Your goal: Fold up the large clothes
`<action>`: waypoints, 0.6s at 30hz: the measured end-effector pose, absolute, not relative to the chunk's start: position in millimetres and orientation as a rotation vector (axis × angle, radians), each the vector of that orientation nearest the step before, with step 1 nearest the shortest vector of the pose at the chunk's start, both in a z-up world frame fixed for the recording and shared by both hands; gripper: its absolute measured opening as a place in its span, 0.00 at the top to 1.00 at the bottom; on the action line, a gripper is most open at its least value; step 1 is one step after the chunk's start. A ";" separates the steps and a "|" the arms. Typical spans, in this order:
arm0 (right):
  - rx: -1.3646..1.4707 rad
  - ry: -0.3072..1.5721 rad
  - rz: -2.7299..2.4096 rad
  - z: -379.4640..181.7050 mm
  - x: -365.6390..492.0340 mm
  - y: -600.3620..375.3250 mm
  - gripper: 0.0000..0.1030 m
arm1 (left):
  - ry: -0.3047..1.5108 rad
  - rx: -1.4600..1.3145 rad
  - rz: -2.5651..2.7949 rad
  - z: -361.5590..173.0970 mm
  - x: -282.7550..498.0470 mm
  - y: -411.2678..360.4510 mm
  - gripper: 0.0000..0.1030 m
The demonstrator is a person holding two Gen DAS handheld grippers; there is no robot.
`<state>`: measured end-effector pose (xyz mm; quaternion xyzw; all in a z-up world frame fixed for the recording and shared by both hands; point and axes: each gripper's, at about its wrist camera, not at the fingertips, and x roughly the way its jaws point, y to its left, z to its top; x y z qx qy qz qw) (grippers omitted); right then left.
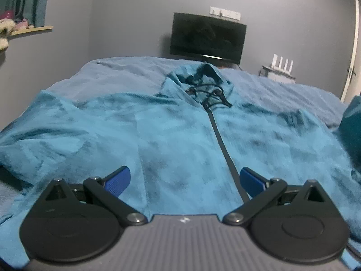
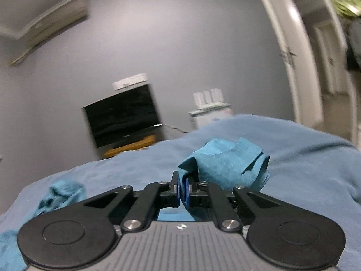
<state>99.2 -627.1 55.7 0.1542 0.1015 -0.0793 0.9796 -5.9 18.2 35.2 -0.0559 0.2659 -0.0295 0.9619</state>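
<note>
While the teal jacket [image 1: 171,126] lies spread front-up on the bed [image 1: 126,72], directly ahead of and beneath the left gripper [image 1: 184,179], that gripper stands wide with nothing between its blue pads [image 1: 118,180]. A dark zip [image 1: 222,144] runs from the collar at the far end back toward the gripper's right finger. The right gripper [image 2: 183,192] is clamped narrow on a bunched piece of the same teal cloth [image 2: 225,164], which rises just beyond its fingertips and is held off the blue bedsheet [image 2: 293,158]; which part of the garment this is cannot be told with certainty, though a sleeve end or side edge seems likely. More teal cloth [image 2: 61,196] lies on the bed to the left of that gripper. The right wrist view is smeared, consistent with a quick carry. Judgement: the step in hand is bringing the held portion across the body of the jacket. To do it well, the grip should stay firm until the cloth is over the zip line, the fold should follow a straight line parallel to the zip, and the left gripper would best pin or smooth the body so it does not drag. Risk: the bunched hold may lay down crumpled.
</note>
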 end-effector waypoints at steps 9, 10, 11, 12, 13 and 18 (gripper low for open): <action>0.066 0.248 0.050 90.5 129.3 -460.6 0.94 | 0.496 -0.139 -0.023 47.6 -11.0 43.6 0.00; 0.029 0.257 0.077 89.7 133.1 -440.3 0.95 | 0.492 -0.135 -0.019 48.6 -11.5 45.5 0.00; -0.003 0.262 0.101 93.5 131.4 -411.9 0.95 | 0.488 -0.133 -0.015 49.5 -11.8 47.3 0.00; -0.032 0.267 0.127 94.0 128.1 -385.8 0.95 | 0.484 -0.132 -0.013 50.0 -12.4 49.0 0.00; -0.055 0.271 0.151 92.4 125.2 -362.2 0.95 | 0.483 -0.133 -0.013 50.4 -12.6 51.0 0.00; -0.131 0.316 0.243 72.9 123.0 -259.4 0.94 | 0.490 -0.128 -0.003 50.5 -10.4 60.5 0.00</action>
